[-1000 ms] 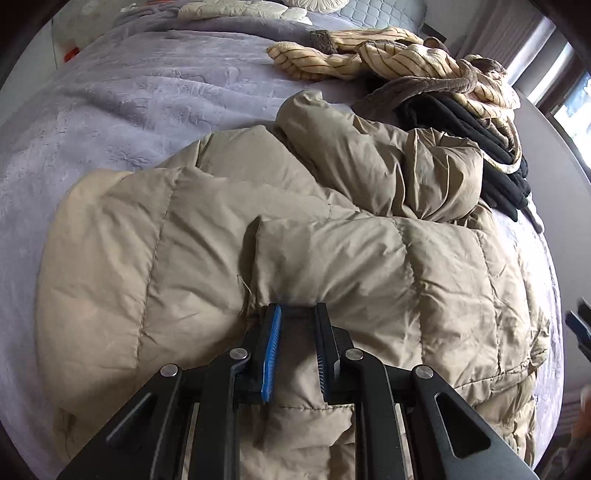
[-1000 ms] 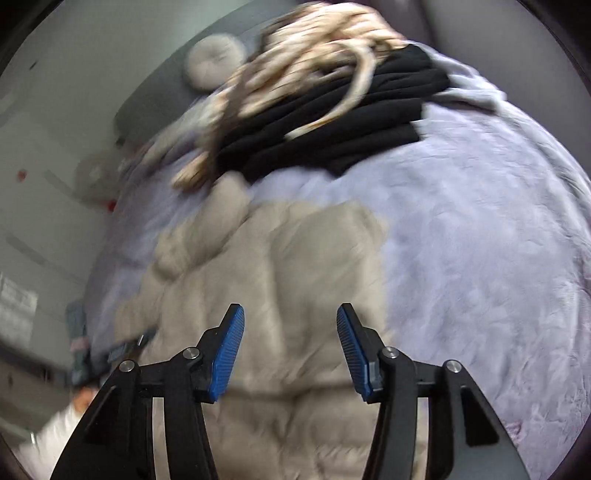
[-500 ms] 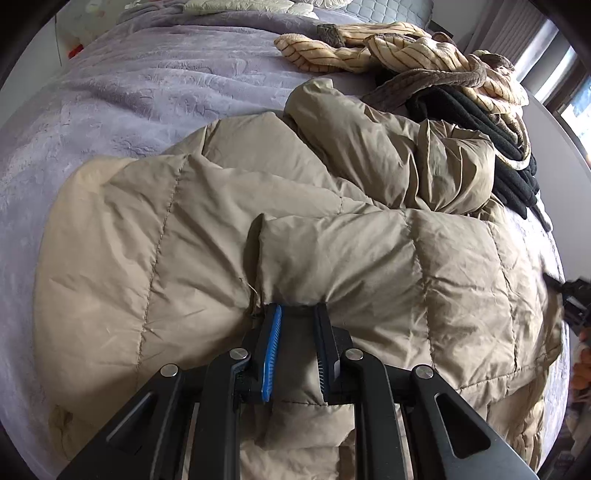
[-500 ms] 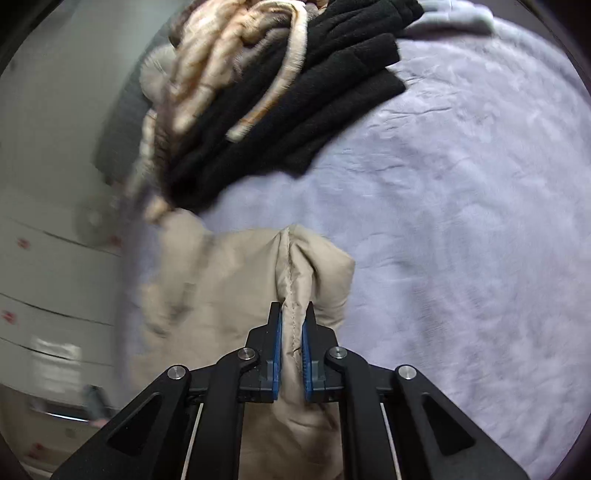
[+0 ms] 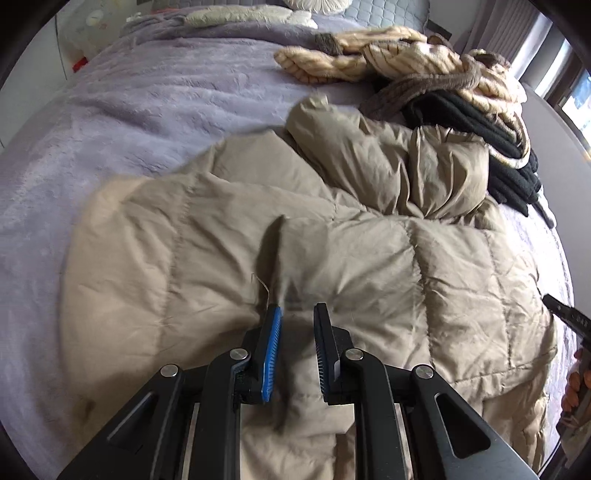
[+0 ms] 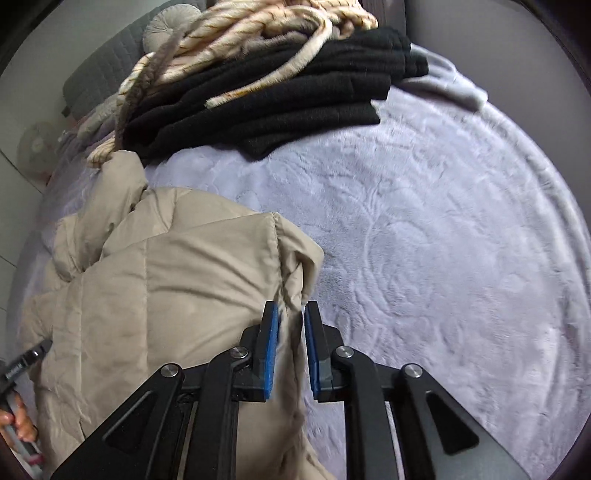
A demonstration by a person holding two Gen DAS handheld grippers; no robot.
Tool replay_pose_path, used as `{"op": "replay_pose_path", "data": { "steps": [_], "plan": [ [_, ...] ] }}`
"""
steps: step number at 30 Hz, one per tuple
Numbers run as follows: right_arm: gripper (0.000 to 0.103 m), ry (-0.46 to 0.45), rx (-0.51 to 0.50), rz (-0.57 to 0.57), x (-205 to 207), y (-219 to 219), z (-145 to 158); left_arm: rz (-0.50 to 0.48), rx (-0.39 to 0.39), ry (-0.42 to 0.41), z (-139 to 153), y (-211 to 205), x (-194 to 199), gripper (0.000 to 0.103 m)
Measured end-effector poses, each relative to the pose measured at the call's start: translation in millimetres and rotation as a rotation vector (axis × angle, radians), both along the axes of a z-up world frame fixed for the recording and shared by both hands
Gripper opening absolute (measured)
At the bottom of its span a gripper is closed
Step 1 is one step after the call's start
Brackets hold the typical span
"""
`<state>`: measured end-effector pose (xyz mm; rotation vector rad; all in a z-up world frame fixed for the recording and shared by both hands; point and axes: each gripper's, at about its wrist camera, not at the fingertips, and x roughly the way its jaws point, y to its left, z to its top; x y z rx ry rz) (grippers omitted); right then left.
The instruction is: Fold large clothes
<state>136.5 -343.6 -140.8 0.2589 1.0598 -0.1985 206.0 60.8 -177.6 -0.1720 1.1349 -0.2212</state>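
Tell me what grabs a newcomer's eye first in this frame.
The puffy tan jacket sprawled across the lilac bedspread, with each claw, left and right, pinching a fold of its near edge. Behind it, at the bed's far side, sits a heap of black knitwear under a cream striped garment.

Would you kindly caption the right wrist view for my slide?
Right gripper pinching the beige puffer jacket's edge on a lilac blanket.

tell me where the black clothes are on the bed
In the right wrist view the black clothes sit stacked at top centre, under the striped cream garment, just beyond the beige puffer jacket.
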Motion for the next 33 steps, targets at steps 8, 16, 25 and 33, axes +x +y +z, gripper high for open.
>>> {"op": "replay_pose_path", "data": {
  "steps": [8, 16, 25, 33],
  "plan": [
    [0.016, 0.016, 0.046, -0.02, -46.0, 8.7, 16.4, -0.003, 0.064, -0.009, 23.9, 11.4, -27.6, 0.019],
    [0.016, 0.04, 0.079, -0.01, -72.8, 25.4, 21.1, 0.005, 0.075, 0.038, 17.3, 15.7, -52.3, 0.02],
    [0.016, 0.054, 0.102, 0.007, -85.8, 43.6, 30.4, 0.032, 0.11, 0.021, 32.2, 21.6, -76.9, 0.099],
    [0.085, 0.015, 0.065, 0.051, -95.7, 67.0, 59.6, 0.021, 0.162, 0.02, 52.2, 19.9, -93.7, 0.099]
  ]
}}
